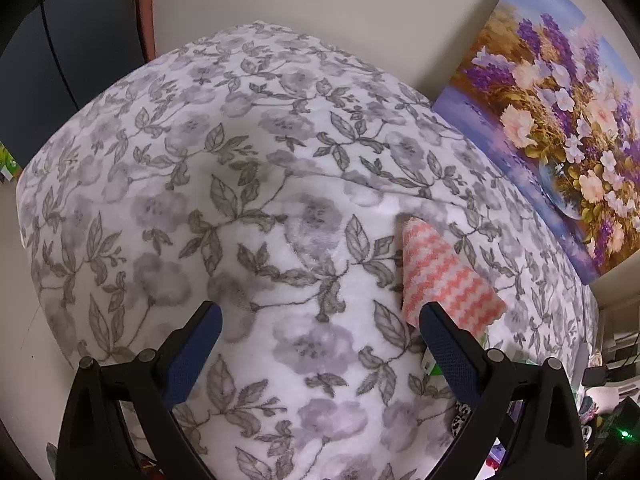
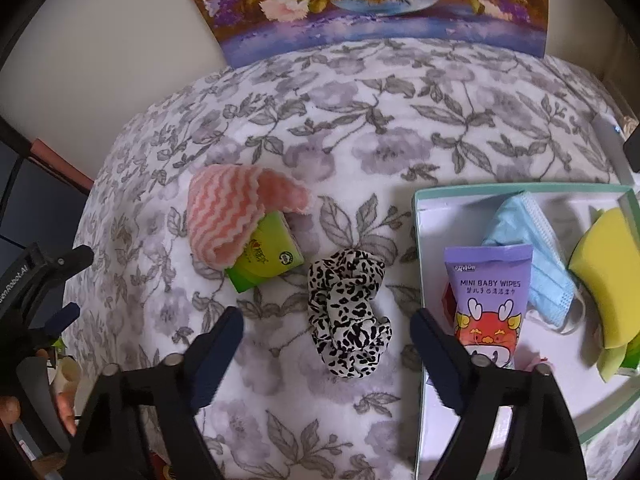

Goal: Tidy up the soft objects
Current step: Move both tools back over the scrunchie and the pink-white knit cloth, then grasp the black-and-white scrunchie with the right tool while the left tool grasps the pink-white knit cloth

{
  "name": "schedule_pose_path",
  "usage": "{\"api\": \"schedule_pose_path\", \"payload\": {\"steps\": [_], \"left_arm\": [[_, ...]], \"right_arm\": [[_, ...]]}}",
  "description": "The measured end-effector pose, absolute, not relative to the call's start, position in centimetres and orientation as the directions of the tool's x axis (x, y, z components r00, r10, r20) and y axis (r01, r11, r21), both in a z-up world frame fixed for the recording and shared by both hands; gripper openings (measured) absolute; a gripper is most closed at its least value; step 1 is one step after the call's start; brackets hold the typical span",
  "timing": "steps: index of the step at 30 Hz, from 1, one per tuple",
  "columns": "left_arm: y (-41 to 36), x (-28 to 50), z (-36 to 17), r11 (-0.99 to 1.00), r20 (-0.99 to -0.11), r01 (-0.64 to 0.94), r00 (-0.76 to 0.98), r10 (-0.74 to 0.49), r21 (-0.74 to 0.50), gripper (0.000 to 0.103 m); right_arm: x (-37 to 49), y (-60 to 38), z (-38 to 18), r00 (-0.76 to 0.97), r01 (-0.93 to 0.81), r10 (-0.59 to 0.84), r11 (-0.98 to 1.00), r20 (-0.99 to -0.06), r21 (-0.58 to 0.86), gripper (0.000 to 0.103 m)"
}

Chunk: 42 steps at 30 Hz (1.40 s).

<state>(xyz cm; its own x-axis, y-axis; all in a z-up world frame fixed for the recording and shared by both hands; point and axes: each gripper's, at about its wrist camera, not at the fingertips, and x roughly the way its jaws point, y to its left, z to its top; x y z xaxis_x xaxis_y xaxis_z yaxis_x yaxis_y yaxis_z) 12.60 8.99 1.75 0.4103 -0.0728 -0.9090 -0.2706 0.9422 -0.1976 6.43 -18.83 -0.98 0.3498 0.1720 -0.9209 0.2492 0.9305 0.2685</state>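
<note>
A leopard-print scrunchie (image 2: pixel 344 312) lies on the floral blanket (image 2: pixel 360 140). My right gripper (image 2: pixel 327 320) hangs over it, open, one finger on each side and neither pad touching it. To its left, a pink-and-white zigzag cloth (image 2: pixel 228 216) is draped over a green tissue pack (image 2: pixel 272 256). A mint-rimmed white box (image 2: pixel 418 216) on the right holds a purple baby wipes pack (image 2: pixel 488 288), a blue face mask (image 2: pixel 532 248) and a yellow sponge (image 2: pixel 608 276). My left gripper (image 1: pixel 320 312) is open over bare blanket, with the zigzag cloth (image 1: pixel 440 276) just beyond its right finger.
A flower painting (image 1: pixel 560 120) leans against the wall behind the blanket; it also shows at the top of the right wrist view as the painting (image 2: pixel 360 0). Dark furniture (image 1: pixel 60 60) stands at the far left. Clutter (image 1: pixel 608 380) lies past the blanket's right edge.
</note>
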Motion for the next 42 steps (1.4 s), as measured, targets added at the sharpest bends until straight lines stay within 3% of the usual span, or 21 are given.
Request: {"api": "schedule_pose_path", "payload": {"steps": [9, 12, 15, 18, 26, 33, 42], "left_arm": [[10.4, 13.7, -0.9, 0.941, -0.948, -0.302, 0.313, -0.051, -0.151, 0.099], [10.9, 14.1, -2.6, 0.934, -0.964, -0.330, 0.263, -0.045, -0.134, 0.099], [10.9, 14.2, -3.4, 0.931, -0.970, -0.338, 0.234, -0.057, -0.137, 0.099], [10.1, 14.1, -3.2, 0.937, -0.968, -0.317, 0.241, -0.070, -0.147, 0.099], [6.5, 14.4, -3.5, 0.961, -0.970, -0.232, 0.220, -0.101, -0.152, 0.099], [3.7, 14.8, -3.2, 0.951, -0.944, -0.166, 0.250, -0.214, -0.260, 0.099], [0.4, 15.6, -4.3, 0.937, -0.921, -0.129, 0.266, -0.284, -0.326, 0.095]], "right_arm": [[6.8, -18.2, -2.3, 0.317, 0.241, 0.190, 0.932, -0.929, 0.272, 0.073], [6.9, -18.1, -2.7, 0.306, 0.242, 0.194, 0.931, -0.932, 0.274, 0.063], [7.1, -18.1, -3.3, 0.288, 0.241, 0.194, 0.933, -0.938, 0.267, 0.062], [7.2, -18.0, -3.7, 0.274, 0.241, 0.185, 0.937, -0.944, 0.254, 0.054], [7.2, -18.4, -4.5, 0.252, 0.245, 0.162, 0.943, -0.954, 0.225, 0.049], [7.2, -18.6, -5.0, 0.238, 0.252, 0.137, 0.947, -0.961, 0.198, 0.037], [7.1, -18.9, -5.1, 0.240, 0.262, 0.155, 0.940, -0.958, 0.218, 0.033]]}}
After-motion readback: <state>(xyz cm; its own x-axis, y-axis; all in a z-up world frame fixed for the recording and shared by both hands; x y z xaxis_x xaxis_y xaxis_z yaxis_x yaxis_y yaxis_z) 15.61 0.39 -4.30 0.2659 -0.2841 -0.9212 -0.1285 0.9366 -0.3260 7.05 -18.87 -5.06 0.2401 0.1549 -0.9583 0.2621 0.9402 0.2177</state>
